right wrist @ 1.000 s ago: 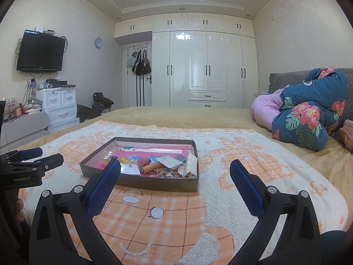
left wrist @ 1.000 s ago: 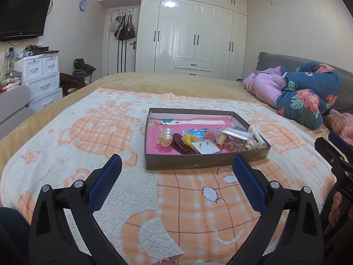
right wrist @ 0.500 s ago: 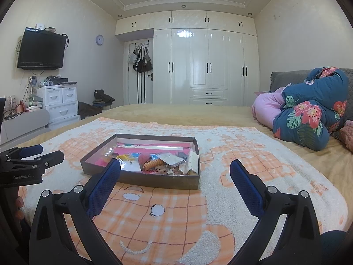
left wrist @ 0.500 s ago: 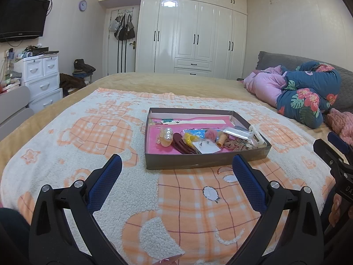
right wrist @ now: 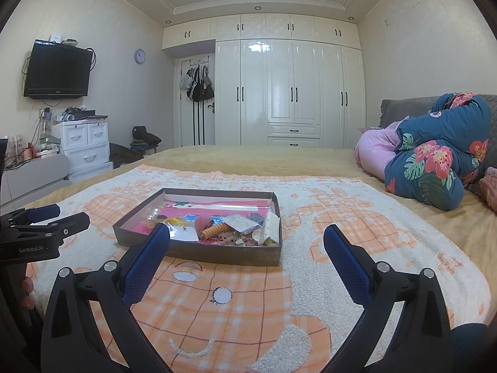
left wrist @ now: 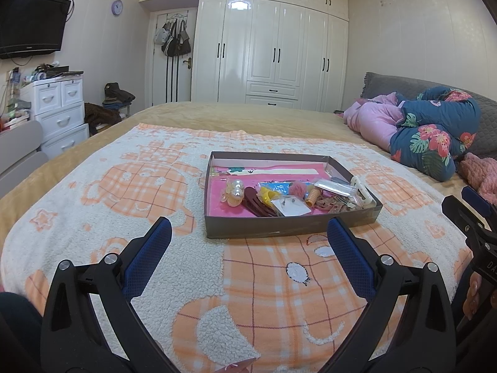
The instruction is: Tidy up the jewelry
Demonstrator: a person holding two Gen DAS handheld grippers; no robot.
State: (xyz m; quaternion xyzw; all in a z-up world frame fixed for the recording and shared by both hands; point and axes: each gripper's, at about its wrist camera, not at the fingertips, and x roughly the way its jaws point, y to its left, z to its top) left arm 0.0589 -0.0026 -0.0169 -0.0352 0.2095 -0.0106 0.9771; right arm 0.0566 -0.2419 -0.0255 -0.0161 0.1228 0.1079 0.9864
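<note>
A shallow grey box (left wrist: pixel 279 229) (right wrist: pixel 198 253) with a pink floor lies on the orange-and-white blanket. Inside it are several small pieces: a pearl clip (left wrist: pixel 235 188), a dark red hair clip (left wrist: pixel 255 201), a white card with earrings (left wrist: pixel 290 206), an orange spiral tie (right wrist: pixel 214 229), clear packets (right wrist: pixel 240 222) and a white claw clip (left wrist: pixel 362 191). My left gripper (left wrist: pixel 248 233) hovers open just short of the box's near wall, nothing between its blue pads. My right gripper (right wrist: pixel 247 239) is open too, low over the blanket, near the box's right front corner.
The blanket (left wrist: pixel 124 192) covers a wide bed. Folded pink and floral quilts (left wrist: pixel 428 136) pile up at the right. A white wardrobe (right wrist: pixel 292 93) fills the far wall; a drawer unit (left wrist: pixel 59 108) and wall TV (right wrist: pixel 57 73) stand left.
Both grippers stay open. The right wrist view has tilted up and crept slightly closer to the box; the left view has hardly shifted.
</note>
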